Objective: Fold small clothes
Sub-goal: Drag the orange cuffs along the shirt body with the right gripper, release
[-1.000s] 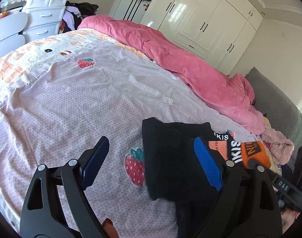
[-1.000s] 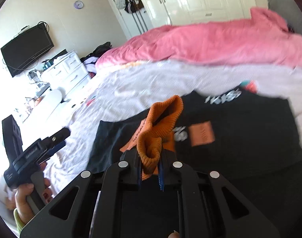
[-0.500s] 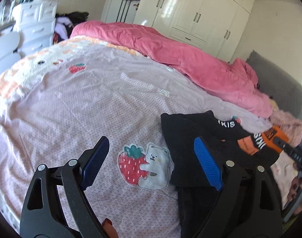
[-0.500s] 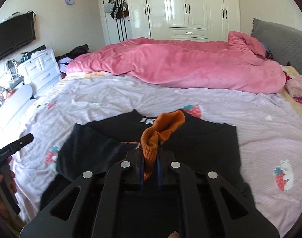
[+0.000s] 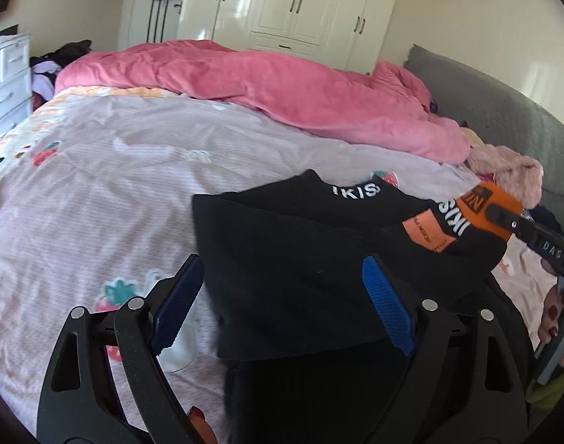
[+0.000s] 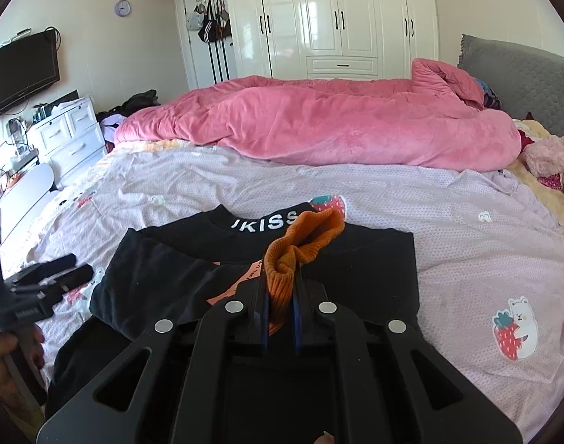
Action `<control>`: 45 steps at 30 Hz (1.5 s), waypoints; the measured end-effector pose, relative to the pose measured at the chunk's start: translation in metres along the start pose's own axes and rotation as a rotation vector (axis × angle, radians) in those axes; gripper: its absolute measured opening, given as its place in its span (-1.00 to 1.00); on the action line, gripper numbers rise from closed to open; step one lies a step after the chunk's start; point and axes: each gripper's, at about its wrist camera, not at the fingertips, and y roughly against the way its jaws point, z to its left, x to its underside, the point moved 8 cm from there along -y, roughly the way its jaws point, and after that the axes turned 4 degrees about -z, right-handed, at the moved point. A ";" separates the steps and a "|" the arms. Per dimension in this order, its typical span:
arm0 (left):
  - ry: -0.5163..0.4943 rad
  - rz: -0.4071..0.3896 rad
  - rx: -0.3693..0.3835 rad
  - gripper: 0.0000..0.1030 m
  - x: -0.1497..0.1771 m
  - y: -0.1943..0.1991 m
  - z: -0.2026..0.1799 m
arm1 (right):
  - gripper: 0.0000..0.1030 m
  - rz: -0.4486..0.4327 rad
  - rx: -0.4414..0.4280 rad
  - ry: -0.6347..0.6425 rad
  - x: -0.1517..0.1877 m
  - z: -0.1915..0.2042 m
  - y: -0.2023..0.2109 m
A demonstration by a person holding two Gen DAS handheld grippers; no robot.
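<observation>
A black top (image 6: 356, 259) lies on the lilac sheet (image 6: 467, 222) of the bed, its collar toward the pink quilt (image 6: 319, 129) and white letters showing across the neck. One sleeve is already folded in over the body, so an orange patch (image 5: 428, 235) and more lettering show on the doubled cloth.

The right gripper (image 6: 281, 318) is clamped tight on the orange ribbed cuff (image 6: 300, 248) of that sleeve; the cuff bunches up between its blue pads (image 6: 266, 318) and stands above the top's chest. In the left wrist view the same gripper comes in from the right edge with the cuff in its tip, and fingers (image 5: 552, 314) with dark red nails wrap its handle.

The left gripper (image 5: 282, 301) hangs over the near left part of the top with its jaws spread wide and nothing held; the left pad is over the sheet just beside the cloth's edge, the right pad over the black fabric. I cannot tell whether either pad touches what is below.

A strawberry-and-bear print (image 6: 515, 327) marks the sheet to the right of the top. White wardrobes (image 6: 337, 18) stand behind the bed, and a grey headboard (image 6: 522, 74) is at the right.
</observation>
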 end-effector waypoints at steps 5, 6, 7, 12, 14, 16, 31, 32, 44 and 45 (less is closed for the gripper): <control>-0.030 0.073 0.033 0.56 0.013 -0.030 -0.014 | -0.84 -0.009 -0.002 0.009 0.000 -0.003 0.002; -0.034 0.111 0.028 0.56 0.021 -0.040 -0.013 | -0.83 -0.004 0.010 0.009 0.001 -0.005 0.002; -0.034 0.140 0.028 0.56 0.026 -0.045 -0.013 | -0.77 0.010 0.031 0.000 0.005 -0.011 0.001; -0.018 0.170 0.044 0.56 0.033 -0.048 -0.010 | -0.52 0.042 0.058 -0.120 0.021 -0.038 0.005; -0.008 0.166 0.047 0.56 0.033 -0.046 -0.009 | -0.39 0.055 0.056 -0.170 0.026 -0.048 0.005; -0.010 0.165 0.041 0.56 0.033 -0.044 -0.008 | -0.32 0.070 0.051 -0.195 0.031 -0.053 0.003; -0.089 0.135 0.066 0.56 0.033 -0.041 -0.030 | -0.14 0.283 0.110 -0.201 0.079 -0.065 -0.062; -0.081 0.143 0.064 0.56 0.034 -0.043 -0.029 | -0.14 0.282 0.108 -0.202 0.079 -0.064 -0.062; -0.036 0.139 0.050 0.56 0.035 -0.044 -0.023 | -0.73 0.134 0.040 -0.109 0.023 -0.046 -0.035; -0.037 0.137 0.047 0.56 0.035 -0.043 -0.023 | -0.73 0.130 0.046 -0.099 0.021 -0.047 -0.037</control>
